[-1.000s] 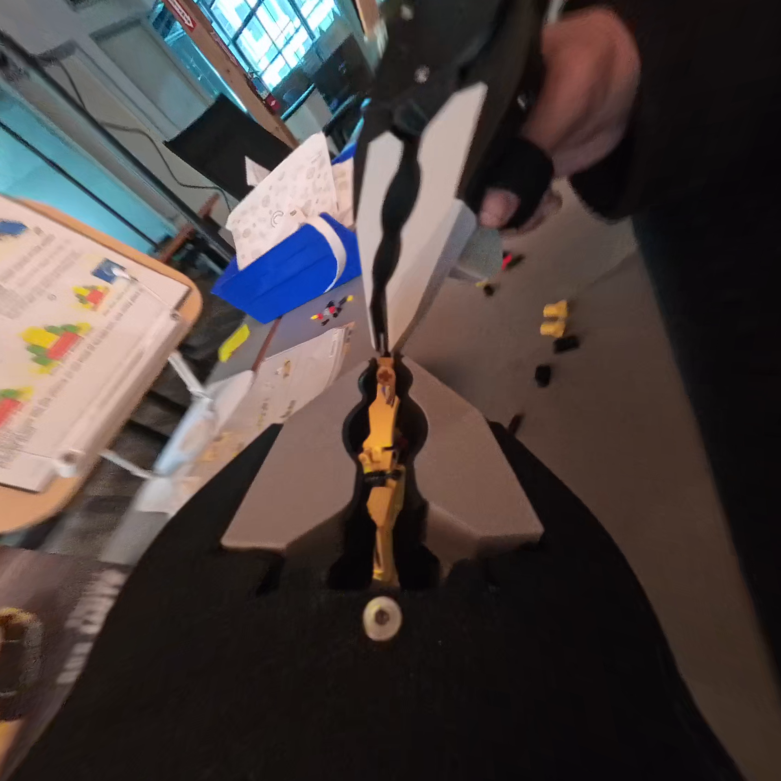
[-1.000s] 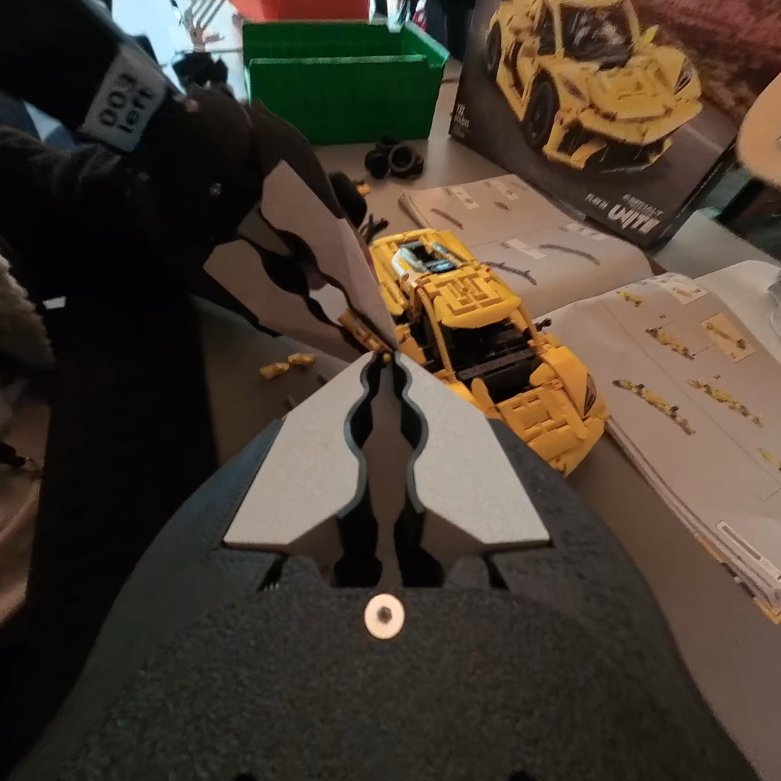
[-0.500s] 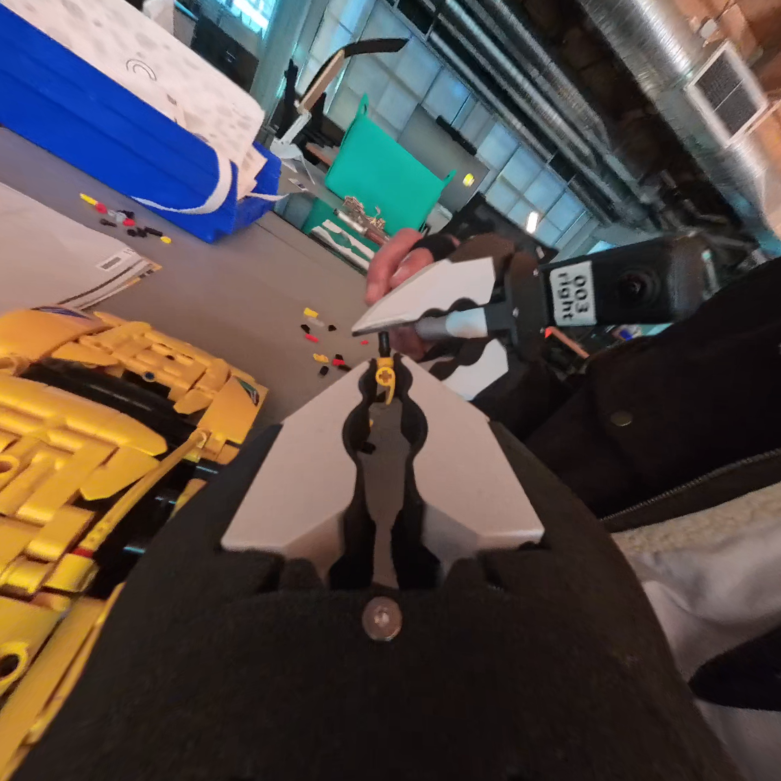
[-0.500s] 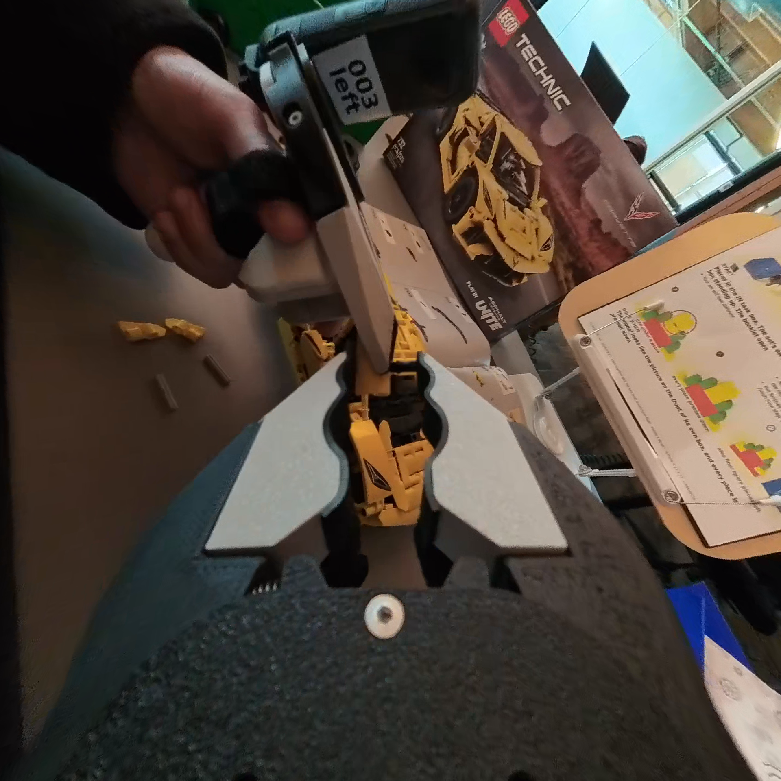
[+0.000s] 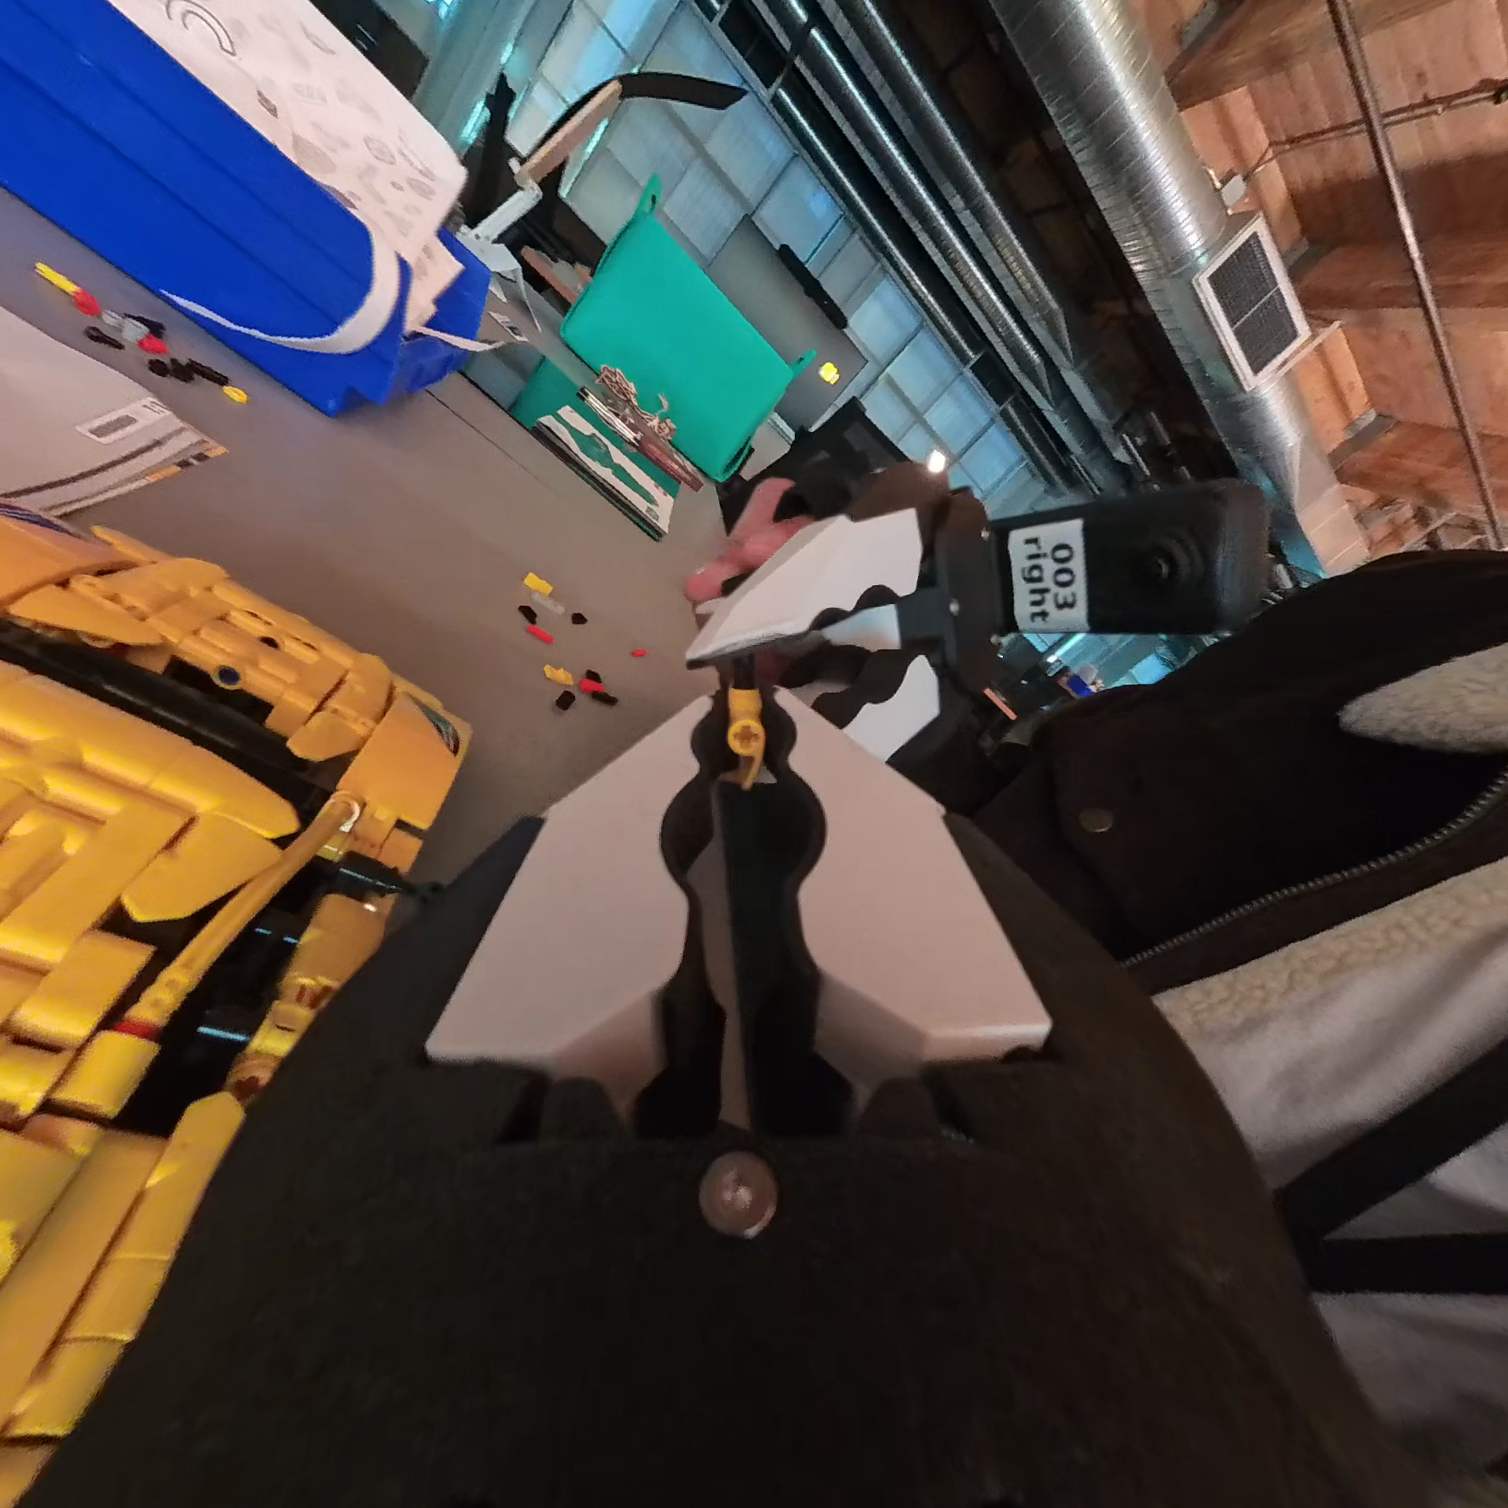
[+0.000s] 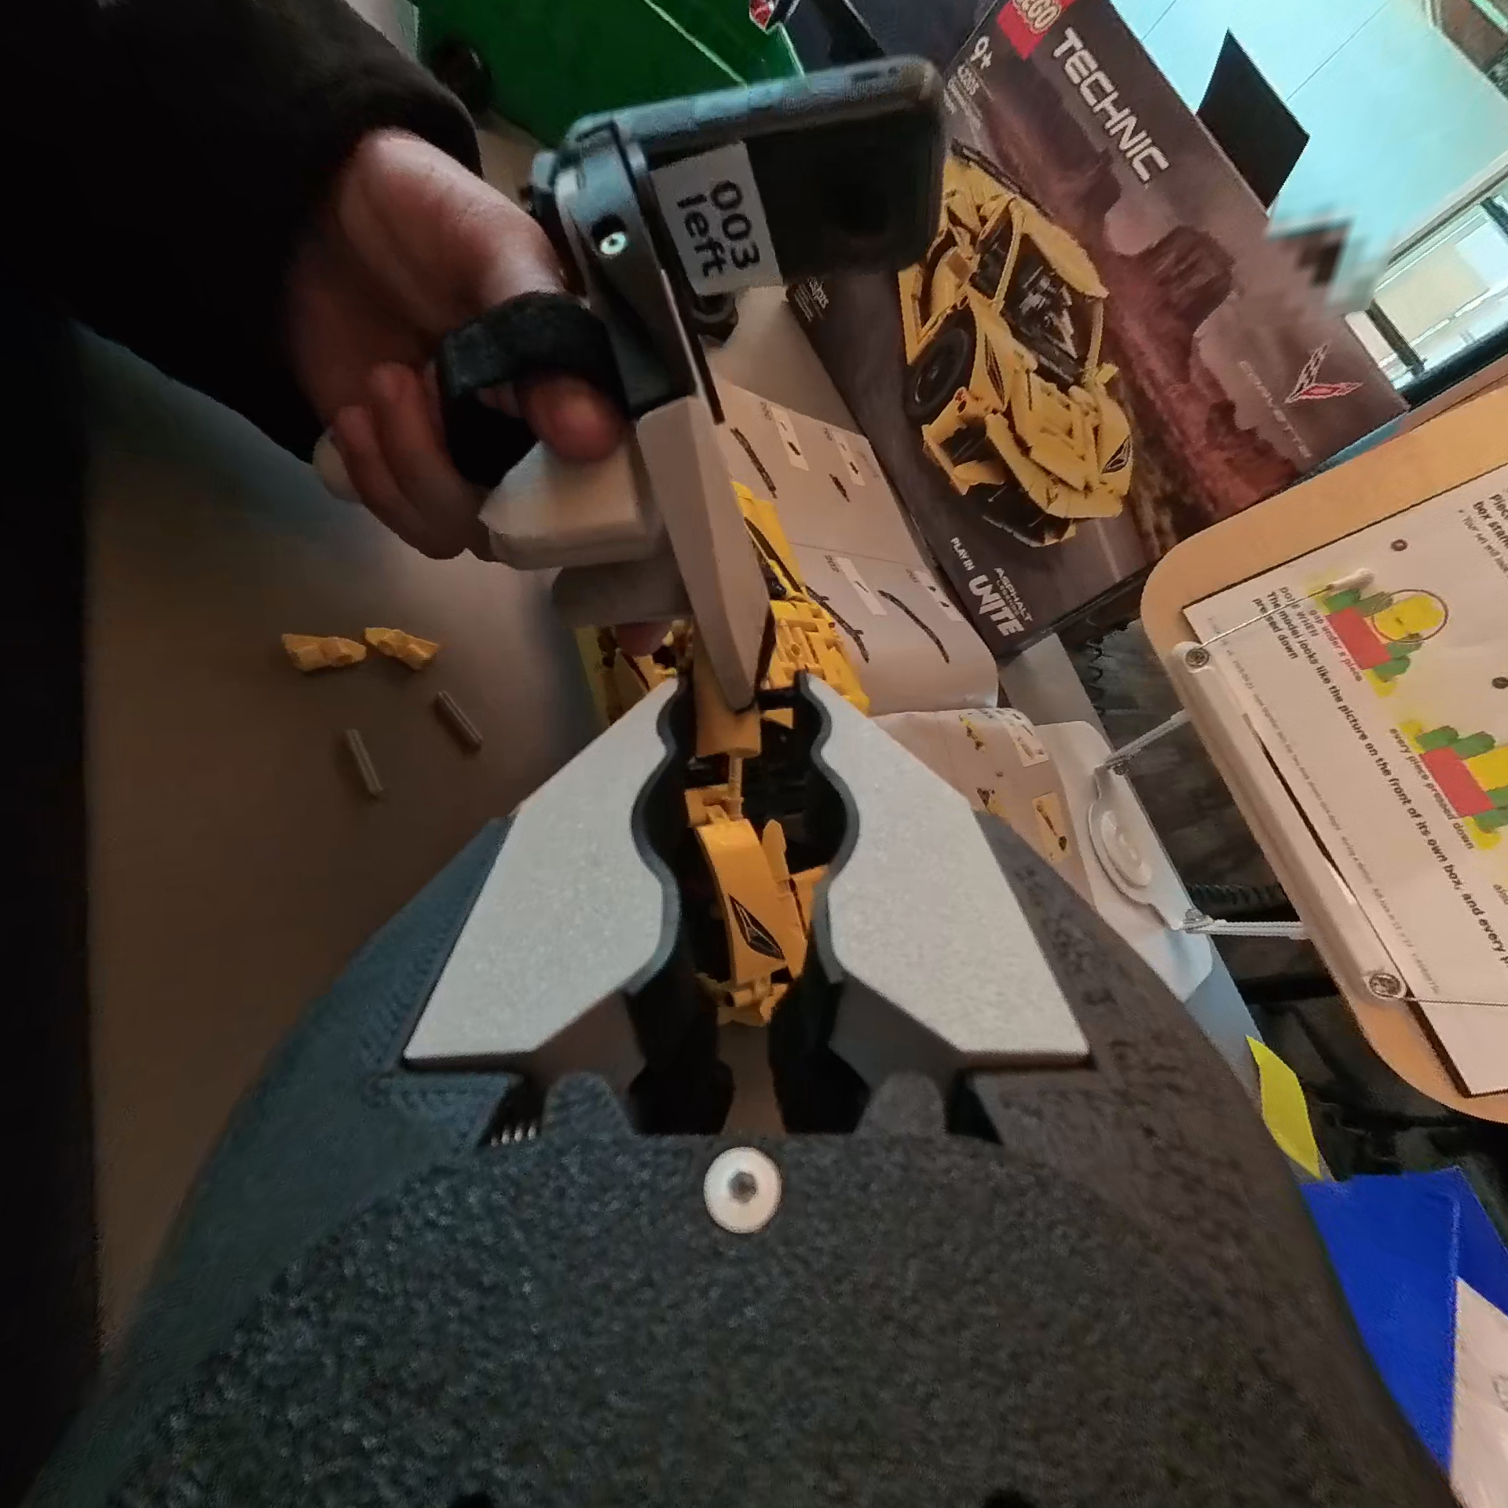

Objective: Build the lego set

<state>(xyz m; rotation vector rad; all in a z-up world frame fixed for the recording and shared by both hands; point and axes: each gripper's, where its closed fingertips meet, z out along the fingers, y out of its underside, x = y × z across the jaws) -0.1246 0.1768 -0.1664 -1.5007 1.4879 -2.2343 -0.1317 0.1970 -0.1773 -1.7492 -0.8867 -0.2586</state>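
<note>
My left gripper (image 5: 741, 722) is shut on a small yellow Lego piece (image 5: 742, 732) with a black pin standing out of its top. My right gripper (image 6: 741, 692) meets it tip to tip, and its jaws stand a little apart on either side of the pin. In the left wrist view the right gripper (image 5: 734, 663) comes in from the right, held by a hand. In the right wrist view the left gripper (image 6: 738, 695) comes down from above. The yellow Lego car (image 5: 163, 816) sits on the grey table (image 5: 408, 530) below and also shows between my right fingers (image 6: 751, 914).
Small loose black, red and yellow pieces (image 5: 563, 645) lie on the table. Two yellow pieces (image 6: 359, 649) and grey pins (image 6: 363, 763) lie at the left. The set's box (image 6: 1102, 326), an open instruction booklet (image 6: 881, 587), a blue bin (image 5: 204, 228) and a board with a sheet (image 6: 1346, 775) stand around. Only a small space, under 4 cm, lies between the two pairs of fingers.
A second ago my right gripper was shut at the piece's tip; its jaws have since opened. Both grippers tilted, so the views swung. In the last half second little moved.
</note>
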